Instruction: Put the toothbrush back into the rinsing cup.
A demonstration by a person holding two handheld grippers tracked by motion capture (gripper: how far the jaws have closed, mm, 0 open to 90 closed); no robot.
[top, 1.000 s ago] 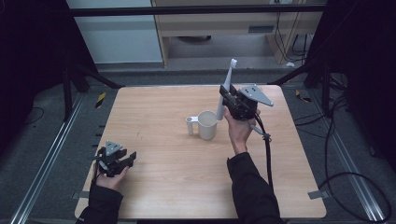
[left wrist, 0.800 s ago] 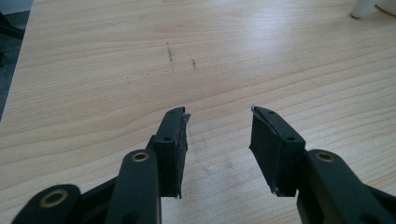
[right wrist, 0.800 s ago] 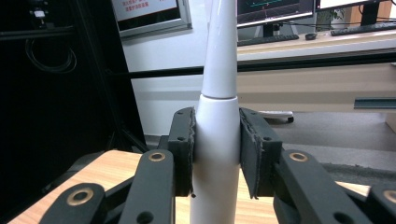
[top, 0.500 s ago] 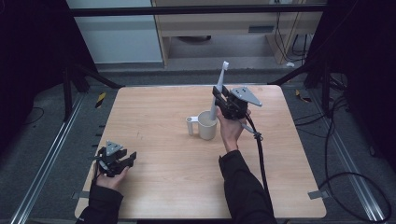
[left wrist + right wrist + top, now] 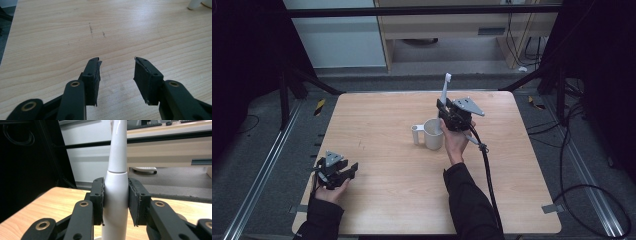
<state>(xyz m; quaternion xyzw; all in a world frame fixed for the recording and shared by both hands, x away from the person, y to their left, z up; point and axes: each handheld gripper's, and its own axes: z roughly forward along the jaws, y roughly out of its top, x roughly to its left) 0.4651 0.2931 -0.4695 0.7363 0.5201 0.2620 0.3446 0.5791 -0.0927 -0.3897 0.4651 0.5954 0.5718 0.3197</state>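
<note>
Clamping a white electric toothbrush (image 5: 116, 195) upright, just above the mug (image 5: 432, 133).
Right gripper (image 5: 447, 111) grasping; left gripper (image 5: 343, 172) released, well apart from mug.

- The table (image 5: 377, 125) is bare wood across its whole left half and along the near edge, so a hand could pass there freely.
- A white mug (image 5: 432, 134) stands near the middle, its handle (image 5: 416, 135) sticking out to the left.
- The right gripper (image 5: 447, 111) and the hand (image 5: 455, 141) holding it crowd the mug's right side, with a white toothbrush (image 5: 445, 91) rising upright from the jaws.
- A black cable (image 5: 486, 170) trails from that gripper across the right half toward the near edge.
- The left gripper (image 5: 347, 172) sits at the near left corner; open wood lies ahead of its spread jaws.
</note>
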